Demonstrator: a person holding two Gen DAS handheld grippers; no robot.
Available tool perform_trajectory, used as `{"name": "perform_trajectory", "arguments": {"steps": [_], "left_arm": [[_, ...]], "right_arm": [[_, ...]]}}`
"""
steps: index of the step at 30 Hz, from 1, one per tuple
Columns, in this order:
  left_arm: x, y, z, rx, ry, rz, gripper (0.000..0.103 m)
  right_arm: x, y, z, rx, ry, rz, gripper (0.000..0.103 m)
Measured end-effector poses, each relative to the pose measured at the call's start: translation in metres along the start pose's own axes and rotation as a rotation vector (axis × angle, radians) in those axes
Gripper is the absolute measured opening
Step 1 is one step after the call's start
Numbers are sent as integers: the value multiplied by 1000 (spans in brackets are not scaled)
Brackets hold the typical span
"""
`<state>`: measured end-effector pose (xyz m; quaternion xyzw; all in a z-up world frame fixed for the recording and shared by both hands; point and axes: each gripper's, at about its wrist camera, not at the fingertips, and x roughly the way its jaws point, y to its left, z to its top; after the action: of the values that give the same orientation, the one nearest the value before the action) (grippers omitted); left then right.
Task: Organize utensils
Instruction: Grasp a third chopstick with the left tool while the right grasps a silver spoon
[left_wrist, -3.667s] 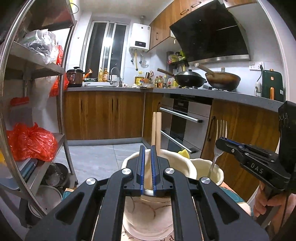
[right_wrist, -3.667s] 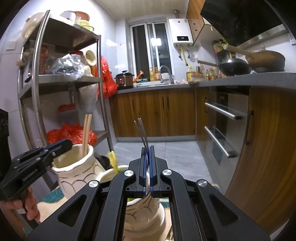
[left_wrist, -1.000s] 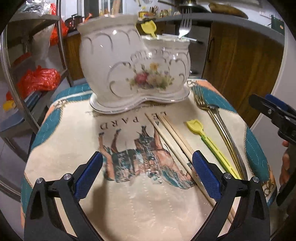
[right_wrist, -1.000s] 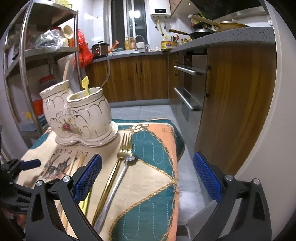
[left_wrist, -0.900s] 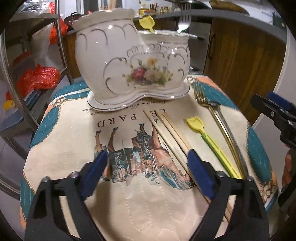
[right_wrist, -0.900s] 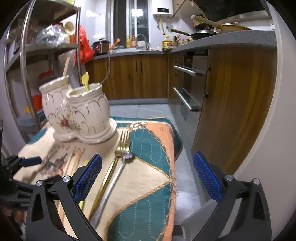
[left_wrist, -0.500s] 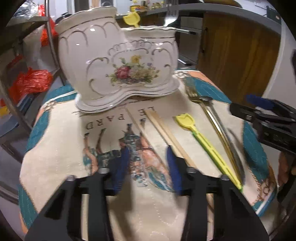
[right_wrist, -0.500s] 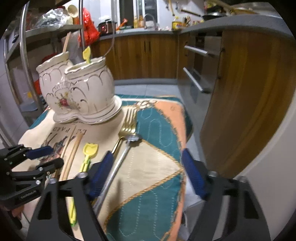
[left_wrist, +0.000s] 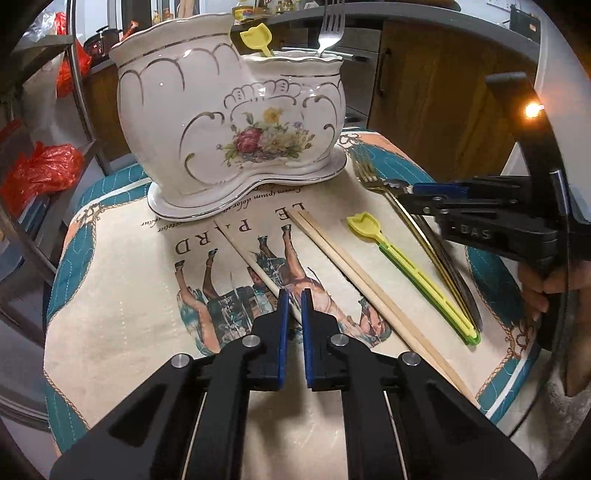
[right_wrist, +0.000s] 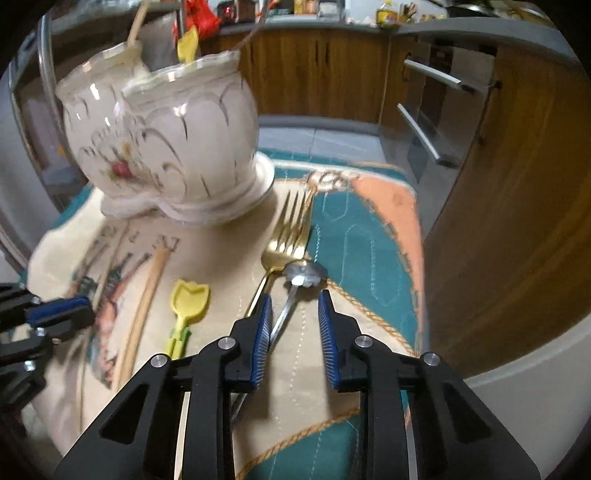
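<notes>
Both grippers have just been closing on utensils lying on the mat.

The left gripper (left_wrist: 292, 302) now pinches a single chopstick (left_wrist: 255, 264), jaws nearly together; the right gripper (right_wrist: 294, 306), a second ago wide open, stands half closed astride the silver spoon (right_wrist: 295, 282), not yet pressing it. The ceramic holder (left_wrist: 229, 110) waits just behind, so lifting looks next.

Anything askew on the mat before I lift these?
One chopstick lies apart from the pair of chopsticks, angled toward the left gripper, which has just closed on it. Nothing is spilled or broken; the ceramic holder stands upright.
</notes>
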<state>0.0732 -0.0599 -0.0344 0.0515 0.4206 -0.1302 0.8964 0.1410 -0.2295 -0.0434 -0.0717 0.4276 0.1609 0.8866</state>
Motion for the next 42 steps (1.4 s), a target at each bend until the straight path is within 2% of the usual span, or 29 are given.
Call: {"name": "perform_trajectory", "arguments": {"steps": [3, 7, 11, 17, 18, 19, 20, 21, 22, 24, 25, 30, 32, 36, 38, 42], "left_arm": [[1, -2, -1, 11, -4, 5, 7], [0, 2, -1, 10, 0, -11, 7], [-1, 8, 1, -13, 16, -3, 7], [1, 2, 2, -42, 16, -15, 10], [2, 3, 2, -63, 21, -30, 12], [4, 3, 3, -84, 35, -49, 25], [5, 3, 3, -97, 42, -69, 33], [5, -1, 2, -81, 35, -54, 33], [6, -4, 2, -54, 33, -27, 32], [7, -10, 0, -13, 28, 26, 17], [7, -11, -1, 0, 26, 44, 16], [1, -4, -2, 28, 50, 36, 12], [-5, 2, -5, 53, 68, 42, 4], [-16, 16, -18, 109, 110, 35, 4], [-20, 25, -20, 92, 119, 25, 4], [-22, 28, -25, 135, 122, 95, 4]], "right_arm": [[0, 4, -1, -26, -2, 16, 11], [-8, 0, -6, -18, -29, 30, 4], [-20, -6, -17, -17, -50, 49, 4], [-16, -4, -23, -42, -33, 48, 4], [-17, -4, -22, -41, -35, 48, 4], [-17, -4, -22, -42, -37, 47, 4], [-17, -4, -22, -44, -37, 46, 4], [-16, -4, -22, -45, -38, 46, 4], [-17, -4, -23, -43, -39, 48, 4], [-17, -6, -22, -40, -39, 53, 4], [-17, -6, -23, -41, -40, 54, 4], [-18, -7, -23, -41, -42, 56, 4], [-20, -7, -23, -42, -46, 62, 4], [-24, -6, -24, -45, -47, 82, 4], [-25, -5, -24, -40, -45, 93, 4], [-26, -2, -24, -50, -47, 90, 4]]}}
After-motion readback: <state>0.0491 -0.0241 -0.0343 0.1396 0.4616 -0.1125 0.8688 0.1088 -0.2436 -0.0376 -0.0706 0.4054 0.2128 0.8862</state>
